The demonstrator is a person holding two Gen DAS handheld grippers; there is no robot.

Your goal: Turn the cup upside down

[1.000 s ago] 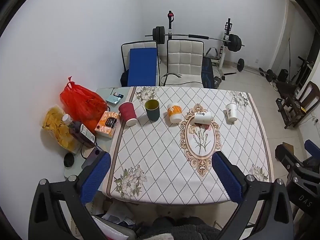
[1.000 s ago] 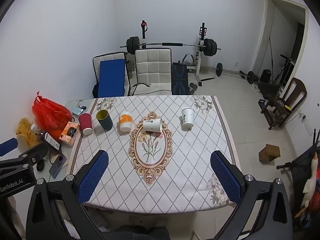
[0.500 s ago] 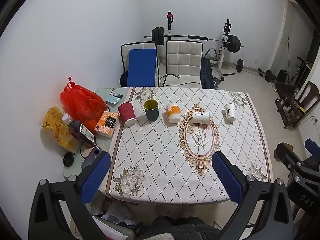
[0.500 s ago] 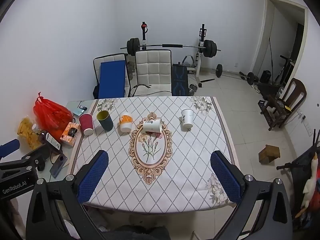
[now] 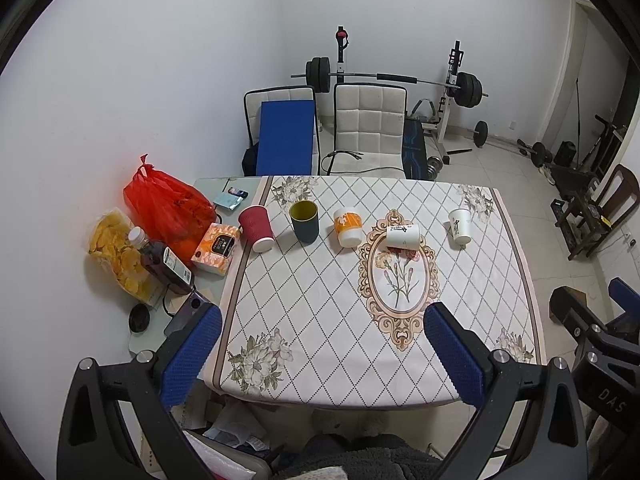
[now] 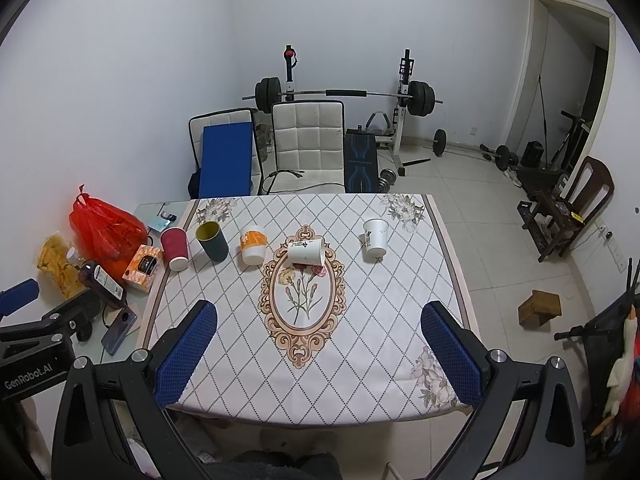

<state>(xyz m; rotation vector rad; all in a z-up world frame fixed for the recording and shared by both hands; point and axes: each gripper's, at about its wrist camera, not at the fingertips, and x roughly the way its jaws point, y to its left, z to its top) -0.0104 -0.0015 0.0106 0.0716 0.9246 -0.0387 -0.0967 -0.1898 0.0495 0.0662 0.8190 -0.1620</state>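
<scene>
Cups stand in a row across the far part of the table [image 5: 320,300] in the left wrist view. From the left they are a red paper cup [image 5: 256,228], a dark green cup [image 5: 304,222], an orange and white cup [image 5: 347,227], a white cup on its side [image 5: 402,237] and a white paper cup [image 5: 459,226]. The red one, the orange one and the far right one are upside down. The green one stands with its mouth up. The cup on its side lies at the top of the flower oval on the cloth. The left gripper [image 5: 322,346] hangs over the near edge of the table with its blue fingers [image 5: 191,354] wide apart and nothing between them. Compared with one second ago, the table and cups look a bit smaller and farther away, so this gripper has pulled back a little. No cup has moved.

From the right wrist view the same row shows: red paper cup [image 6: 175,248], dark green cup [image 6: 211,241], orange and white cup [image 6: 253,245], white cup on its side [image 6: 306,251] and white paper cup [image 6: 375,239]. The right gripper [image 6: 318,346] is also wide open and empty, over the near edge of the table [image 6: 340,340]. This view too has drawn back a little since a second ago. A red plastic bag [image 6: 105,230] and a tissue box [image 6: 143,268] sit left of the cloth
</scene>
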